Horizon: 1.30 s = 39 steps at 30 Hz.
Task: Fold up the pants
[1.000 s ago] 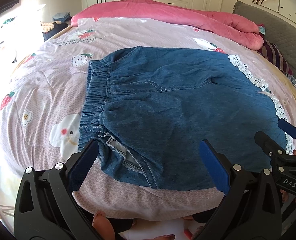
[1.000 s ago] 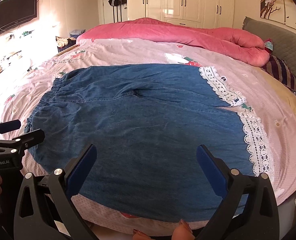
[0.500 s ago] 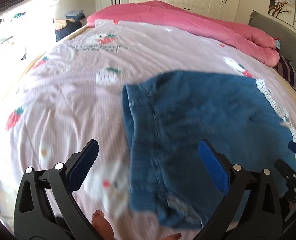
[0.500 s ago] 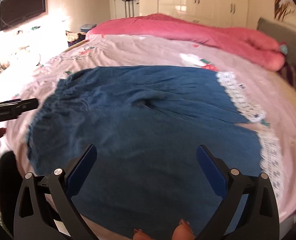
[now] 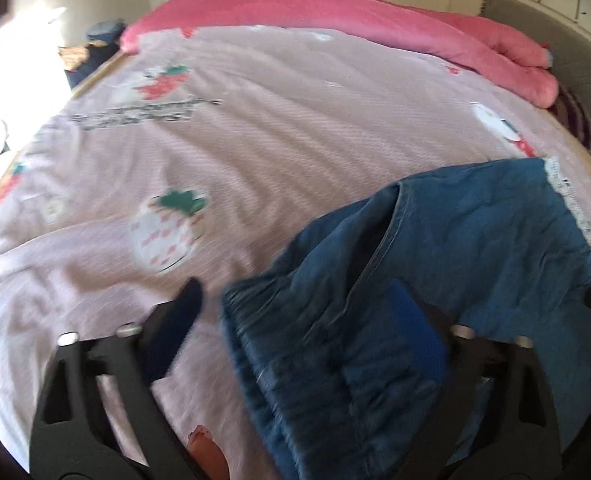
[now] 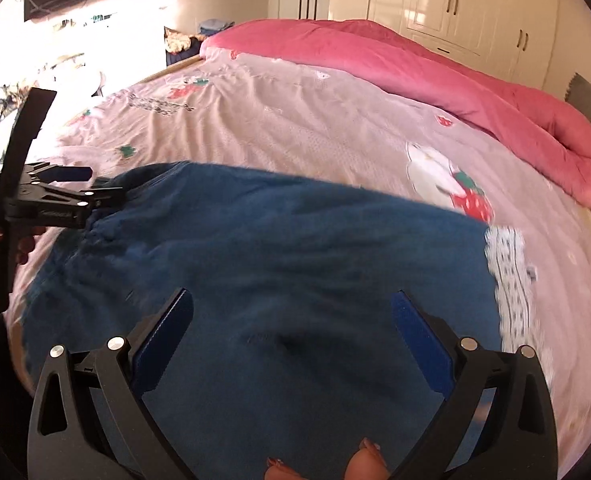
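Observation:
Blue denim pants [image 6: 279,248] with white lace hems [image 6: 511,276] lie spread on the pink bedspread. In the left wrist view the elastic waistband [image 5: 295,368] sits between the fingers of my left gripper [image 5: 303,320], which is open. That gripper also shows in the right wrist view [image 6: 99,188], at the waist end of the pants. My right gripper [image 6: 291,316] is open and hovers over the middle of the pants, holding nothing. Both views are blurred by motion.
The pink bedspread [image 5: 255,140] with strawberry prints covers the bed. A rolled pink duvet [image 6: 435,76] lies along the far side. A grey headboard [image 5: 551,40] is at right. White wardrobes [image 6: 455,4] stand behind the bed.
My left gripper has moved left and forward to the waistband, so the pants now lie to the right in its view. My right gripper has moved forward over the pants.

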Each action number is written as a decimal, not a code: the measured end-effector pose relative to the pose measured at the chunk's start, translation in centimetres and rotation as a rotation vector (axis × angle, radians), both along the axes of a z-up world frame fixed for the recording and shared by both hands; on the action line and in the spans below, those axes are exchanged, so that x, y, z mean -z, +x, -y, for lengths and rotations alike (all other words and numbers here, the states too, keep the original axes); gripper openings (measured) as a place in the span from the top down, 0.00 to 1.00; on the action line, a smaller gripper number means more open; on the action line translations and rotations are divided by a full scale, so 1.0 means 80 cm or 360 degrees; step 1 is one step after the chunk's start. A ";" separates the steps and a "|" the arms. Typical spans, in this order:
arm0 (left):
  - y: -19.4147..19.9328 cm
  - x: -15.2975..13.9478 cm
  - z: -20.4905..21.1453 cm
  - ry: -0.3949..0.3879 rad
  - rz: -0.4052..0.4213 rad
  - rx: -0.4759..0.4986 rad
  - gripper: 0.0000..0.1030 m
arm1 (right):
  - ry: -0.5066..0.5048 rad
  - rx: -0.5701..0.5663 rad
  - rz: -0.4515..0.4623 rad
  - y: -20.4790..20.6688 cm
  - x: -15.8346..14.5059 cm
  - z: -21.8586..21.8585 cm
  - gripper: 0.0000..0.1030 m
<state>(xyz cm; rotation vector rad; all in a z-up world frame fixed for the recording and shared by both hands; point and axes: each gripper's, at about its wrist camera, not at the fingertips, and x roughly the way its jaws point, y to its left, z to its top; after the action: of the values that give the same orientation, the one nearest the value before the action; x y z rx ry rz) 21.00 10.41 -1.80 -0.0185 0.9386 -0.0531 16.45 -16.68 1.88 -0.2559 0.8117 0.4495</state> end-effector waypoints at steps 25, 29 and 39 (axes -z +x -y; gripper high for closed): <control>-0.024 -0.032 0.010 -0.0030 0.0205 0.0259 1.00 | -0.0370 -0.0919 -0.0095 0.109 0.010 -0.112 0.96; -0.046 -0.049 0.013 -0.0078 0.0290 0.0320 1.00 | -0.0239 -0.0852 0.0041 0.058 -0.031 -0.073 0.96; -0.163 -0.091 0.040 -0.0076 0.0595 0.0457 1.00 | -0.0009 -0.0876 0.0205 -0.117 -0.074 -0.024 0.96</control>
<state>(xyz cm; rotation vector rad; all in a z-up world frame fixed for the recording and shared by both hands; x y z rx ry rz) 7.96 7.21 5.49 0.0800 0.5604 -0.3343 7.10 -14.78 7.80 -0.5126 0.6090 0.9365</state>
